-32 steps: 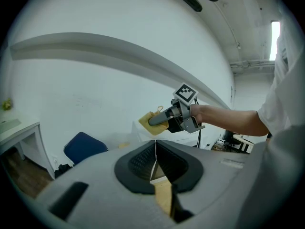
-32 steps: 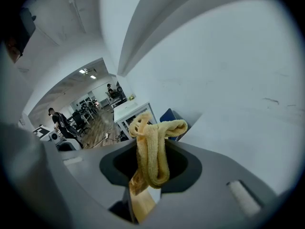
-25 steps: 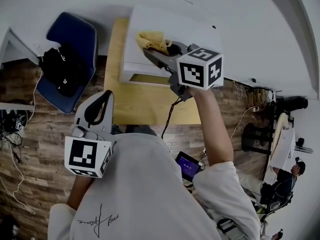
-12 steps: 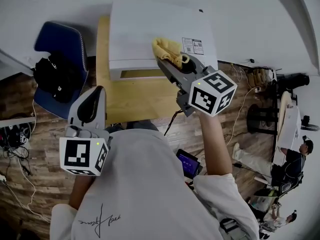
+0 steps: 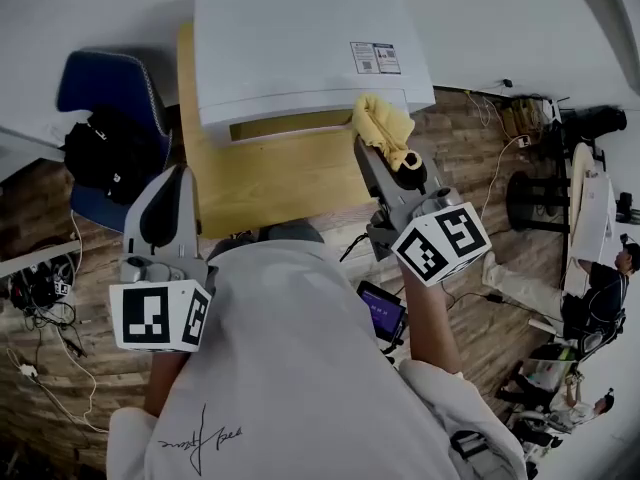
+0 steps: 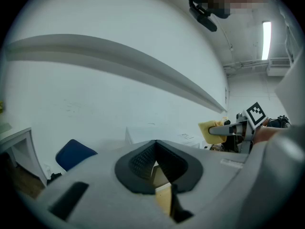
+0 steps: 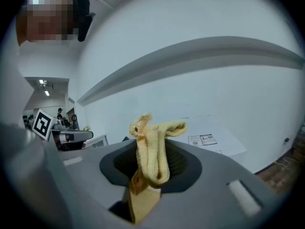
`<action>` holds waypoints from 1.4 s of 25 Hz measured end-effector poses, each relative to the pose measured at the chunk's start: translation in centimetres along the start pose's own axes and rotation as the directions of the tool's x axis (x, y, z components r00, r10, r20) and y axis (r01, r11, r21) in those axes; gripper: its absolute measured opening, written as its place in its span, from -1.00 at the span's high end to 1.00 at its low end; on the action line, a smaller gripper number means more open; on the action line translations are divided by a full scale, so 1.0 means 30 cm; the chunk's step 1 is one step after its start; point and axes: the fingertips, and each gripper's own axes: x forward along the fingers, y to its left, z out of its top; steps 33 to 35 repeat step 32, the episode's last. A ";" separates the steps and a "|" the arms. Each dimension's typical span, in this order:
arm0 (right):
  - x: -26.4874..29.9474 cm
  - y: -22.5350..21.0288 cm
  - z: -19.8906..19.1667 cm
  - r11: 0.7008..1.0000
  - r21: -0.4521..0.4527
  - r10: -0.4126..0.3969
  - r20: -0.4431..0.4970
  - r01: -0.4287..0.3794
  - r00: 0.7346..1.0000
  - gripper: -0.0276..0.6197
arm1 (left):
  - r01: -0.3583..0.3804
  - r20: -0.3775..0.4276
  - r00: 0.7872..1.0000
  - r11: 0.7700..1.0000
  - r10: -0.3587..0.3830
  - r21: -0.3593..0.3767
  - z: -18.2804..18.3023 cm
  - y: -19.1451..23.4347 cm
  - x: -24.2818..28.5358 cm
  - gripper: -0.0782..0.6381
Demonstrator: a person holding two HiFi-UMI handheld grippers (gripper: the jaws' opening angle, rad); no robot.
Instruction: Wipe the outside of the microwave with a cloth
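The yellow cloth [image 5: 383,126] is clamped in the closed jaws of the right gripper [image 5: 372,146] at the front right corner of the white microwave [image 5: 300,38]. The microwave stands on a wooden table [image 5: 270,183], with a blue chair [image 5: 95,78] and a black bag [image 5: 100,148] to its left. The left gripper [image 5: 170,178], jaws together on nothing, hangs over the table's near edge, well apart from the microwave. In the right gripper view the bunched cloth fills the middle, so contact with the microwave can't be made out there.
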 end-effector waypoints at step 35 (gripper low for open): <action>-0.098 0.004 -0.084 0.998 -0.025 -0.062 -0.049 0.061 0.997 0.56 | 0.041 0.008 0.999 0.999 -0.041 -0.034 -0.020 -0.035 0.017 0.81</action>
